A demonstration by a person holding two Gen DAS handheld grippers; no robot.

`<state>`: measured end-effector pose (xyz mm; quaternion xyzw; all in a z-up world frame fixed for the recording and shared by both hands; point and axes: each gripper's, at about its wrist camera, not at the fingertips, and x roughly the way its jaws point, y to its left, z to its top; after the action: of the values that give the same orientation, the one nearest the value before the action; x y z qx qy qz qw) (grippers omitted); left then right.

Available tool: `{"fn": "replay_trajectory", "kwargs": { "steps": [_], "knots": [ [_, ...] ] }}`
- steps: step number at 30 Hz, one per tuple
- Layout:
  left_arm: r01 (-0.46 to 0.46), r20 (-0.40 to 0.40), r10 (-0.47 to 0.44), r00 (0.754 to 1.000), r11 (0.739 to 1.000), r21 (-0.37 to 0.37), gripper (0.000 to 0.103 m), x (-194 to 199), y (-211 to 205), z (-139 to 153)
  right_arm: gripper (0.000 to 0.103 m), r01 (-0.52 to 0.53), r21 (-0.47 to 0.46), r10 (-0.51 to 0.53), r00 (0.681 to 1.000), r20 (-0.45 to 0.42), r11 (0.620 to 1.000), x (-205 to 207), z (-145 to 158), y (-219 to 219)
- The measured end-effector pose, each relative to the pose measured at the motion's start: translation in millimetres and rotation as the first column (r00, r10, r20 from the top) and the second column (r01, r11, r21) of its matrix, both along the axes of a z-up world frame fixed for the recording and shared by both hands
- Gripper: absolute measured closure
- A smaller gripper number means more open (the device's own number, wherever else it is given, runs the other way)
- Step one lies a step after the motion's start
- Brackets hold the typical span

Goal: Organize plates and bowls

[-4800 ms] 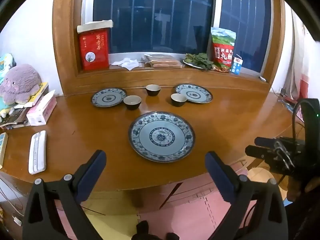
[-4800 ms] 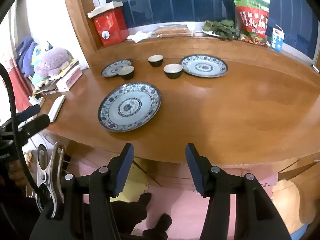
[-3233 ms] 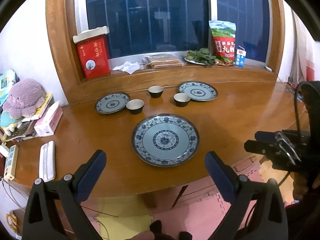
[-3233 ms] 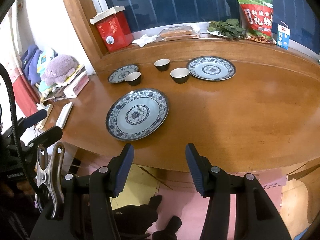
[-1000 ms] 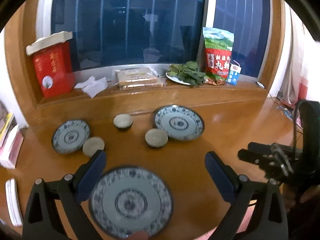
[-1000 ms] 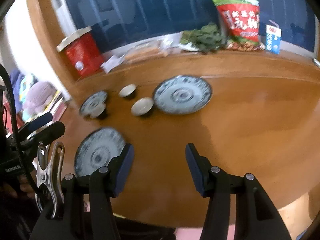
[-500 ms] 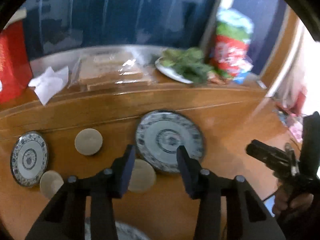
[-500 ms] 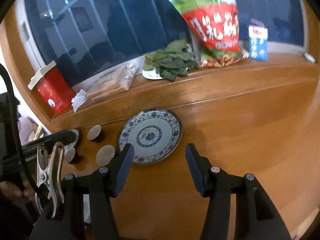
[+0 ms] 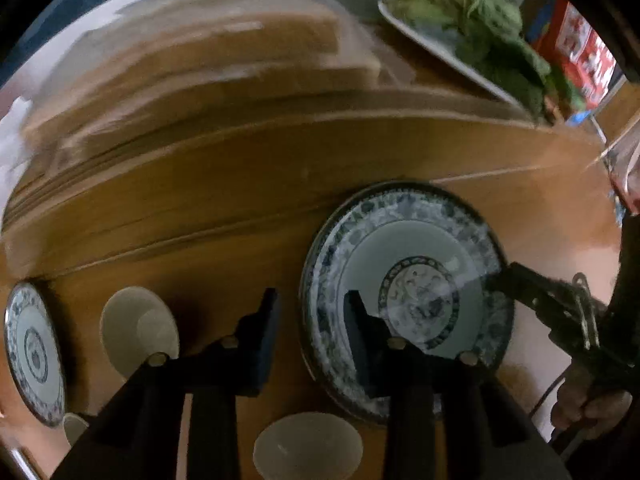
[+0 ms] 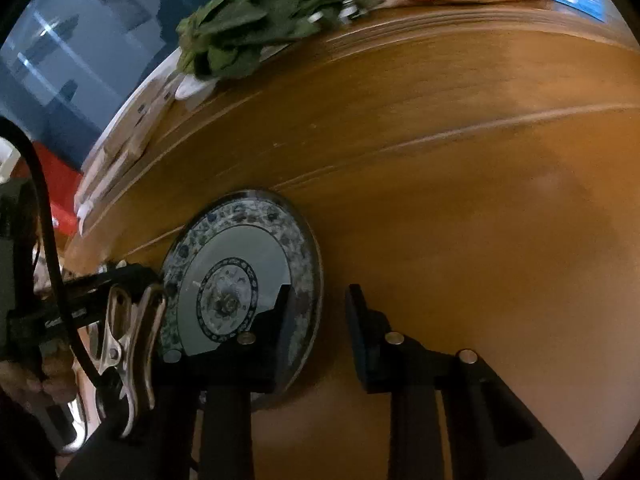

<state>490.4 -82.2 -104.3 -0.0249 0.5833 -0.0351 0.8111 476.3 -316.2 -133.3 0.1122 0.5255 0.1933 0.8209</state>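
Note:
A blue-patterned plate (image 9: 408,296) lies flat on the wooden table near the window ledge. My left gripper (image 9: 311,300) is open and straddles its left rim: the right finger is over the plate, the left finger over bare wood. My right gripper (image 10: 316,300) is open and straddles the same plate's (image 10: 240,280) right rim, left finger over the plate. A small bowl (image 9: 138,330) sits left of the left gripper, another bowl (image 9: 308,446) below it, and a small patterned plate (image 9: 34,352) lies at the far left.
The raised wooden window ledge (image 9: 240,152) runs just behind the plate. On it lie a wrapped flat pack (image 9: 224,40), a dish of green leaves (image 9: 480,36) and a red snack bag (image 9: 580,48). Bare table (image 10: 500,240) stretches to the right.
Both grippers have moved forward and down onto the far plate. The left gripper now straddles its left rim and the right gripper its right rim. The large near plate has left view.

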Motion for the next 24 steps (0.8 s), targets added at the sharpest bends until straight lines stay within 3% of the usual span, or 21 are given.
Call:
{"fn": "replay_trajectory", "kwargs": {
  "steps": [4,8,11,13,16,24],
  "knots": [
    [-0.01,-0.059,0.011,0.998,1.0,0.013,0.073,10.8,2.4,-14.0,0.089,-0.01,0.02,0.01,1.0,-0.027,1.0,6.6,-9.7,0.9],
    [-0.002,-0.049,0.001,0.999,1.0,-0.006,0.077,16.4,0.3,-15.7,0.09,-0.023,0.012,0.023,1.0,0.0,1.0,6.6,-9.7,2.0],
    [-0.014,-0.069,0.013,0.998,1.0,-0.006,0.077,21.4,-1.6,-16.7,0.091,0.006,0.038,-0.005,1.0,-0.029,0.999,8.5,-10.2,-4.5],
    [-0.025,-0.077,0.023,0.997,0.999,-0.026,0.083,21.9,-4.9,-12.5,0.091,0.02,0.04,-0.019,1.0,-0.025,0.999,10.0,-7.3,-9.0],
    [-0.017,-0.063,0.016,0.998,1.0,-0.013,0.093,20.5,-11.1,-8.1,0.092,0.024,-0.006,-0.023,1.0,0.012,1.0,6.3,9.0,-16.6],
    [0.018,0.044,-0.017,0.999,0.999,-0.035,0.093,-5.1,-35.2,37.3,0.093,0.066,-0.05,-0.06,0.991,0.117,0.997,-30.2,76.0,-37.8]
  ]
}}
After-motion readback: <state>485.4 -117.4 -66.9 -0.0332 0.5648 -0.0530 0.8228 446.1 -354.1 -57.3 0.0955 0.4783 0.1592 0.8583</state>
